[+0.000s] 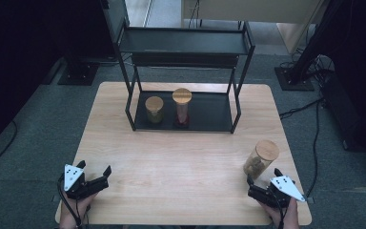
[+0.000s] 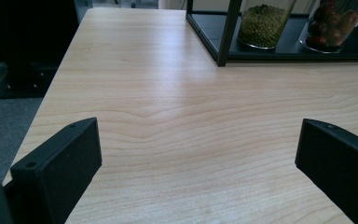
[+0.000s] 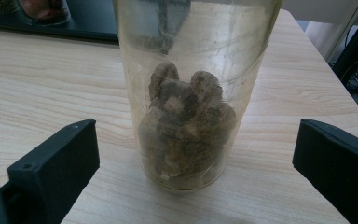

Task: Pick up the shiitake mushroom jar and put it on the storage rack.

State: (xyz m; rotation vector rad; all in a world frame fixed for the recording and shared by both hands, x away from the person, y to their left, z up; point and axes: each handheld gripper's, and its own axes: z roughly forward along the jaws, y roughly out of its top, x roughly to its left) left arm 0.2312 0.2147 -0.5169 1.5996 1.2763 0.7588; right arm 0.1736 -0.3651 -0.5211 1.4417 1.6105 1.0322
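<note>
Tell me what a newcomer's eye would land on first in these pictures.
First, the clear jar of brown lumps with a wooden lid, upright near the table's right front edge, right before the open right gripper. Next, the black shelf rack at the back, with a green-filled jar and a red-filled jar on its bottom tier. The left gripper rests open at front left.

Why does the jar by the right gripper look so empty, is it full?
Not full. The jar holds brown lumps only in its lower part; the glass above is clear.
</note>
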